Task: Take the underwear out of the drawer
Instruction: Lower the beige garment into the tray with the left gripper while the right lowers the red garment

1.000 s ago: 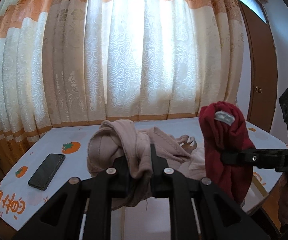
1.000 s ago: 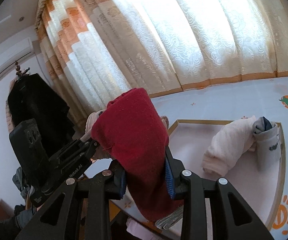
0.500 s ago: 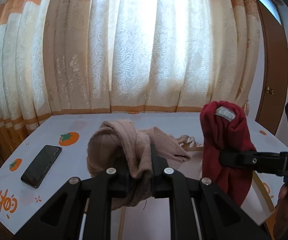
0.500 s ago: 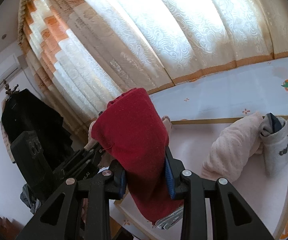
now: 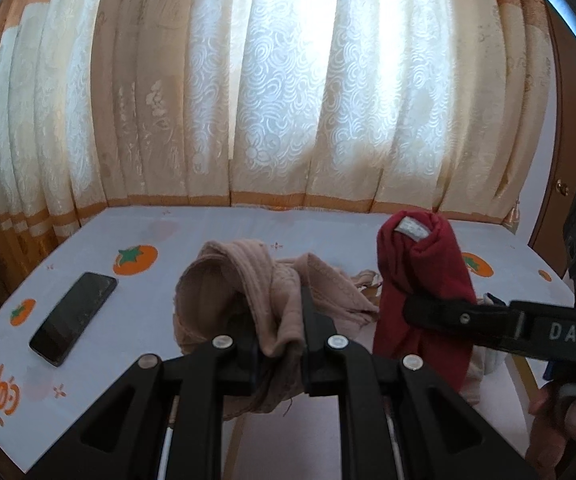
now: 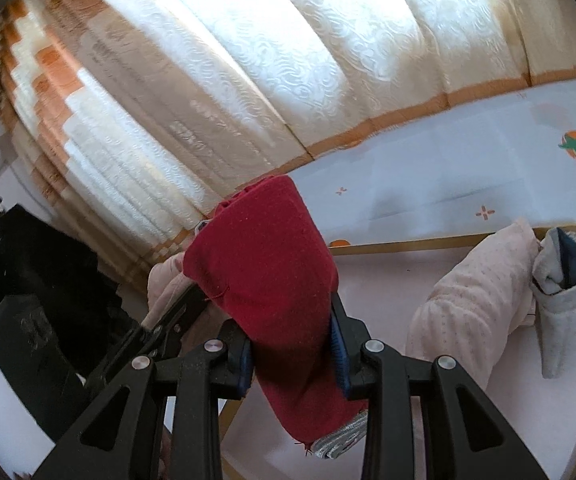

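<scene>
My left gripper (image 5: 281,340) is shut on a beige knitted underwear piece (image 5: 247,280), lifted above the white tabletop. My right gripper (image 6: 292,356) is shut on a rolled red underwear piece (image 6: 271,280) with a grey waistband at its lower end. In the left wrist view the red underwear (image 5: 424,280) hangs at the right, with the right gripper (image 5: 440,312) clamped across it. In the right wrist view the left gripper (image 6: 179,304) shows at the left with beige cloth. The open drawer (image 6: 408,244) lies below, holding a pale pink roll (image 6: 472,296) and a grey-white roll (image 6: 568,304).
A black phone (image 5: 73,316) lies on the white tabletop (image 5: 191,240) printed with orange fruits, at the left. Cream and orange curtains (image 5: 288,100) hang behind the table. A brown door (image 5: 568,160) is at the right. Dark clothing (image 6: 39,272) hangs at the left.
Both grippers have moved sideways over the table with their pieces still gripped. The phone and the drawer's rolls have shifted in view. The right wrist has rolled.
</scene>
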Demonstrator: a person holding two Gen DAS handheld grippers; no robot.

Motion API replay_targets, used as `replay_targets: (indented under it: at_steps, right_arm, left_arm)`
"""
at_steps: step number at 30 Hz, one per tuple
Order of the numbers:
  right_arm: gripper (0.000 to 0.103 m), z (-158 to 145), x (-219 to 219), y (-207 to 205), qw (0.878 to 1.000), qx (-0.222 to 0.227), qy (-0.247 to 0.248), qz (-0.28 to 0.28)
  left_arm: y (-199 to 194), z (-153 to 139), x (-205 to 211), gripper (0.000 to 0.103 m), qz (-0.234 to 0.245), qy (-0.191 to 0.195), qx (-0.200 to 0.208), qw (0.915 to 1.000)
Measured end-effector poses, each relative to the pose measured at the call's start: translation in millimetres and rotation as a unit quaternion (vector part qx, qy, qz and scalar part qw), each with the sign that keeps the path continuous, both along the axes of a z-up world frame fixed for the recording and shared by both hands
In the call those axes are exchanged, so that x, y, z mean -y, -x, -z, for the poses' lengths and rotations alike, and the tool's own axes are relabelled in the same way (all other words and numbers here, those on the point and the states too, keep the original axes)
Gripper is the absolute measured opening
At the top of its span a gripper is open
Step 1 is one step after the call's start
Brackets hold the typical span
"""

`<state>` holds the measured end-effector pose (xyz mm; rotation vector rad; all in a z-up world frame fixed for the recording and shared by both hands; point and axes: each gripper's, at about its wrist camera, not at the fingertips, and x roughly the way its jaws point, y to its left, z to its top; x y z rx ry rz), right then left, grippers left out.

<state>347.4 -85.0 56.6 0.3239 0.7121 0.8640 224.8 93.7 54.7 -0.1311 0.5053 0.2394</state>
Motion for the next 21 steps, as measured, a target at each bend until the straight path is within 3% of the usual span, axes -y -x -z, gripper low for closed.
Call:
replay_targets:
  at_steps: [9, 19, 21]
  right_arm:
    - [0.036, 16.3, -4.1, -27.1, 0.999, -0.023, 0.028, 0.041]
    - [0.036, 29.4, -10.5, -38.1, 0.996, -0.024, 0.077, 0.039]
    - [0.037, 31.1, -13.1, -37.6, 0.995, -0.019, 0.089, 0.035]
  left_arm:
    - [-16.8, 12.1, 4.9, 0.012, 0.006, 0.016, -0.023, 0.9996]
    - [-33.8, 31.3, 5.5, 0.013, 0.017, 0.033, -0.063, 0.9973]
    - [-33.2, 31.4, 6.8, 0.021, 0.016, 0.031, -0.064, 0.9973]
